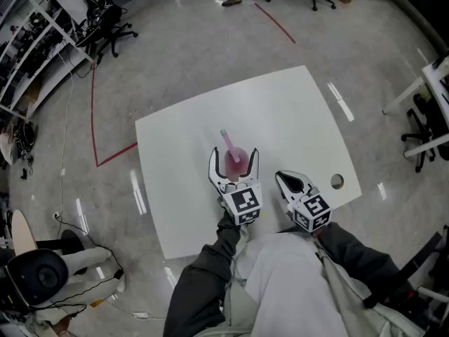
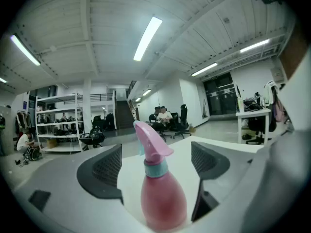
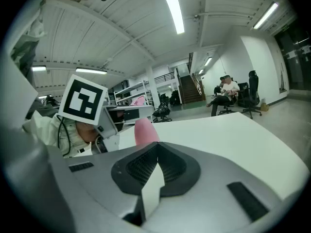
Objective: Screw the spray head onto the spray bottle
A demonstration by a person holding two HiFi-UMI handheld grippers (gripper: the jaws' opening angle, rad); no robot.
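left claw: jaws wide apart, one on each side of the bottle's body; pads look just clear of it, so no clamp yet
spray bottle: pink, pear-shaped, upright on the white desk, near the person's edge and between the left claw's jaws
spray head: pink trigger top, sits on the neck with the nozzle pointing away from the person
collar: pale teal ring where head meets neck; can't tell whether it is threaded tight
right claw: jaws together, nothing between them; hovers just right of the bottle, apart from it
desk hole: small round cable hole further right, near the desk edge; not part of the task
handling, bottle: looks like thin smooth plastic, probably light; fill level can't be read. The rounded belly will likely slip or spin in the pads, and the wall may give if squeezed hard
hold, bottle: take it low on the widest part of the belly, firm but not crushing, so it can't turn
handling, head: stiff moulded part, off-centre because of the nozzle, so it is likely to tip the bottle if pushed sideways
hold, head: grip at the teal collar or just above it, not on the trigger or nozzle tip
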